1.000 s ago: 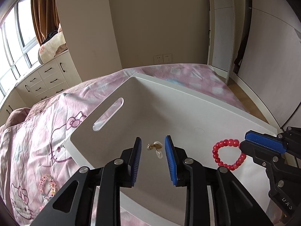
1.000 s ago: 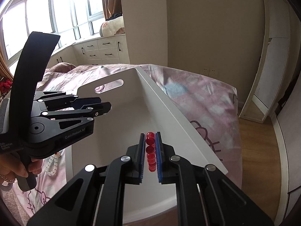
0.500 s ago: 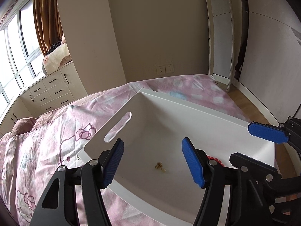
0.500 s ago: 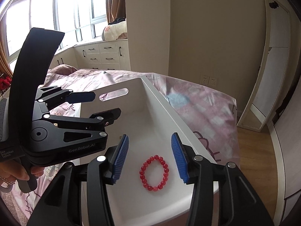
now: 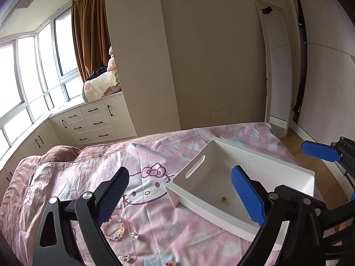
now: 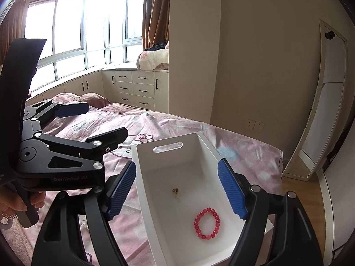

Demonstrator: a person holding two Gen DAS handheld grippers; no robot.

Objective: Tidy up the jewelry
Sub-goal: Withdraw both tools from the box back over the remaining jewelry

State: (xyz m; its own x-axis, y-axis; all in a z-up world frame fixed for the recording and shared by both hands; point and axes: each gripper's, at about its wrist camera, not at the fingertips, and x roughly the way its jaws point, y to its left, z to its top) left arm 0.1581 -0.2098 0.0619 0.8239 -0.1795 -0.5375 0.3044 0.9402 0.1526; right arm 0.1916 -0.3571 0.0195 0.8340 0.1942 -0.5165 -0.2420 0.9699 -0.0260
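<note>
A white bin (image 5: 273, 155) (image 6: 142, 177) sits on the pink bed. Inside lie a small gold piece (image 5: 224, 199) (image 6: 176, 191) and a red bead bracelet (image 6: 207, 223). My left gripper (image 5: 184, 197) is wide open and empty, raised above the bin's left edge; it also shows in the right wrist view (image 6: 97, 122). My right gripper (image 6: 177, 190) is wide open and empty above the bin. On the bedspread lie a pastel bead bracelet (image 5: 113, 230), a silver heart (image 5: 134, 235) and another silver piece (image 5: 124, 258).
The pink Hello Kitty bedspread (image 5: 150, 175) covers the bed. White drawers (image 5: 93, 124) run under the windows at the back left. A leaning mirror (image 5: 278, 71) stands at the right, wooden floor beyond the bed.
Both grippers opened, releasing the gold piece and the red bracelet into the bin, then pulled up and back from it. The left gripper swung left over the bedspread.
</note>
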